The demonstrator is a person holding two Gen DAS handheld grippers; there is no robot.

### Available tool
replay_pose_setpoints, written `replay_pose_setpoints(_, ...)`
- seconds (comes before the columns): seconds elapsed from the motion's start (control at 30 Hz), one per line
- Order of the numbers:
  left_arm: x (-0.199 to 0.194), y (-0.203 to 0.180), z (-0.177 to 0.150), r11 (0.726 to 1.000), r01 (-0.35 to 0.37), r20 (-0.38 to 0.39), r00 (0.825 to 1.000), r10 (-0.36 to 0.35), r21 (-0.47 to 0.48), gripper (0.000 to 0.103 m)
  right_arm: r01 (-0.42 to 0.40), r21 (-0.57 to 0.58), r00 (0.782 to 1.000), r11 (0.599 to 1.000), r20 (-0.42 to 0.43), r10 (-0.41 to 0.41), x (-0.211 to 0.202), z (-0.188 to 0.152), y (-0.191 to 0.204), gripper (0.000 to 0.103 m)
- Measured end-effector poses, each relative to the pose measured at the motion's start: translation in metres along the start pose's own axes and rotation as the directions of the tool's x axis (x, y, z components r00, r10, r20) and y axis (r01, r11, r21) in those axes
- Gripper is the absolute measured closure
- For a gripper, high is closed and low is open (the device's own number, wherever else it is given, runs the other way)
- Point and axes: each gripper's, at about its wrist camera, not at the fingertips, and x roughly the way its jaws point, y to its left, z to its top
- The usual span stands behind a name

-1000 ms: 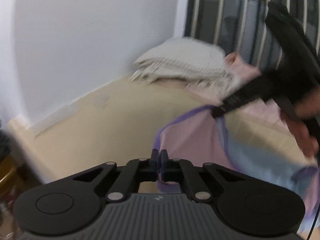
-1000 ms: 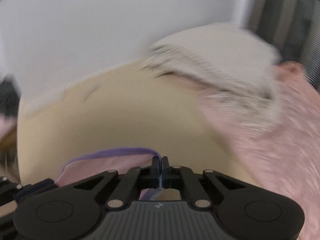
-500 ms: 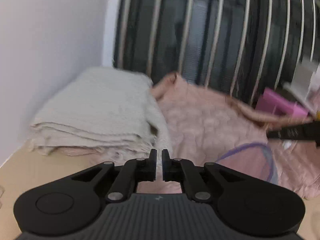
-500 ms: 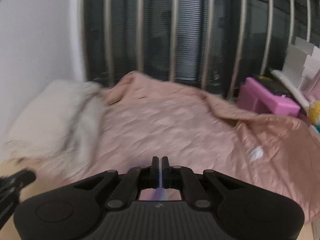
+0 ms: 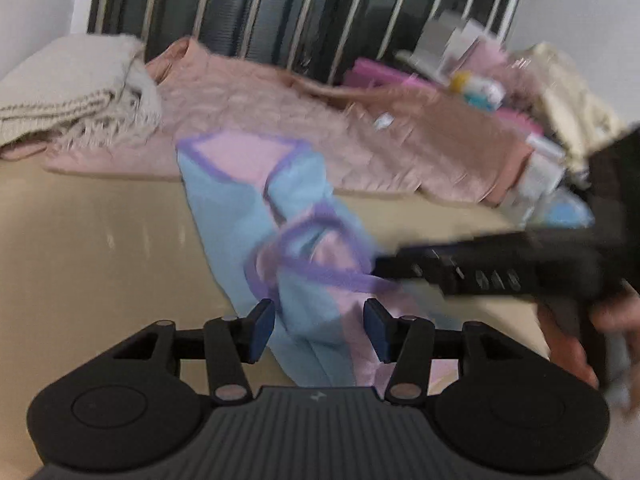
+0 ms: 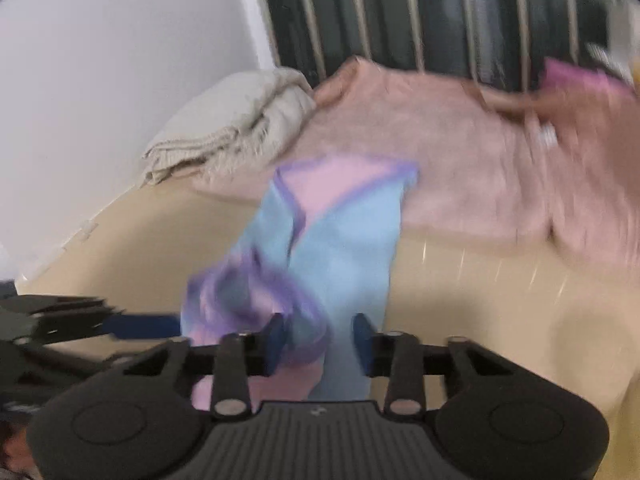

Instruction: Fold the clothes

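A light blue and pink garment with purple trim [image 5: 276, 216] lies in a loose strip on the beige surface, its near end bunched; it also shows in the right wrist view [image 6: 340, 236]. My left gripper [image 5: 320, 330] is open, jaws wide apart over the garment's near end, holding nothing. My right gripper [image 6: 320, 340] is open too, its jaws either side of the bunched purple edge. In the left wrist view the right gripper's black body [image 5: 500, 264] reaches in from the right, its tips at the purple trim.
A pink quilted blanket [image 5: 320, 120] lies behind the garment. A folded cream throw [image 5: 68, 80] sits at the back left by the white wall. Dark window bars [image 5: 280, 8] stand behind. Pink boxes and clutter [image 5: 480, 80] crowd the back right.
Both grippers were shut on the garment's purple edge while carrying it; now both are open and the garment lies dropped on the beige surface in front of them.
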Motion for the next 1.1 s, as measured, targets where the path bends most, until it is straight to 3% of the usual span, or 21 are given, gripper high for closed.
replay_pose_setpoints(0.03,0.003,-0.002,-0.001,1.0,-0.004,-0.005,1.0,0.004,0.008,0.054,0.011,0.014,1.0,1.0,-0.001,-0.011,0.0,-0.009,0.001,0.084)
replay_pose_setpoints(0.1,0.006,-0.006,-0.004,0.999,-0.012,-0.015,1.0,0.013,0.029,0.054,0.049,0.018,0.998,0.999,0.038,-0.049,-0.008,-0.025,0.009,0.085)
replay_pose_setpoints(0.23,-0.02,-0.016,-0.028,0.99,-0.005,-0.027,1.0,0.009,0.144,0.054,0.085,0.007,0.996,0.996,0.022,-0.085,-0.028,-0.047,0.028,0.085)
replay_pose_setpoints(0.33,-0.043,-0.011,-0.038,0.988,0.033,-0.028,0.999,-0.03,0.148,0.053,0.036,0.037,0.999,0.999,0.021,-0.037,-0.048,-0.041,0.027,0.081)
replay_pose_setpoints(0.43,-0.056,-0.002,-0.036,0.991,0.057,0.007,0.998,-0.059,0.117,0.048,0.03,0.029,0.994,0.999,0.1,-0.032,-0.056,-0.019,0.023,0.073)
replay_pose_setpoints(0.5,-0.059,0.004,-0.034,0.993,0.056,0.033,0.998,-0.06,0.107,0.045,-0.013,-0.004,0.996,1.0,0.09,0.013,-0.039,0.005,0.023,0.07)
replay_pose_setpoints(0.57,-0.054,0.005,-0.031,0.995,0.043,0.025,0.999,-0.045,0.085,0.044,-0.065,-0.045,0.998,0.997,0.022,0.066,-0.006,0.031,0.027,0.069)
replay_pose_setpoints(0.7,-0.05,-0.001,-0.033,0.994,0.029,0.022,0.999,-0.032,0.107,0.044,-0.061,-0.067,0.993,0.996,-0.104,0.054,0.056,0.06,0.034,0.072)
replay_pose_setpoints(0.77,-0.048,-0.002,-0.035,0.994,0.028,0.012,0.999,-0.03,0.106,0.044,-0.081,-0.051,0.988,0.995,-0.136,0.074,0.07,0.059,0.034,0.1)
replay_pose_setpoints(0.8,-0.046,-0.002,-0.036,0.994,0.026,0.002,1.0,-0.026,0.102,0.044,-0.082,-0.046,0.987,0.996,-0.139,0.075,0.073,0.058,0.034,0.102)
replay_pose_setpoints(0.93,-0.041,-0.001,-0.039,0.993,-0.001,-0.019,1.0,0.004,0.12,0.044,-0.036,-0.005,0.996,0.999,-0.082,0.035,0.059,0.053,0.024,0.102)
replay_pose_setpoints(1.0,-0.041,0.0,-0.039,0.992,0.001,-0.023,1.0,0.001,0.122,0.044,-0.047,0.009,0.994,0.999,-0.096,0.048,0.062,0.052,0.018,0.101)
replay_pose_setpoints(1.1,-0.052,0.004,-0.04,0.992,0.025,-0.007,1.0,-0.024,0.123,0.044,-0.021,-0.008,0.996,1.0,-0.088,0.02,0.056,0.05,0.02,0.093)
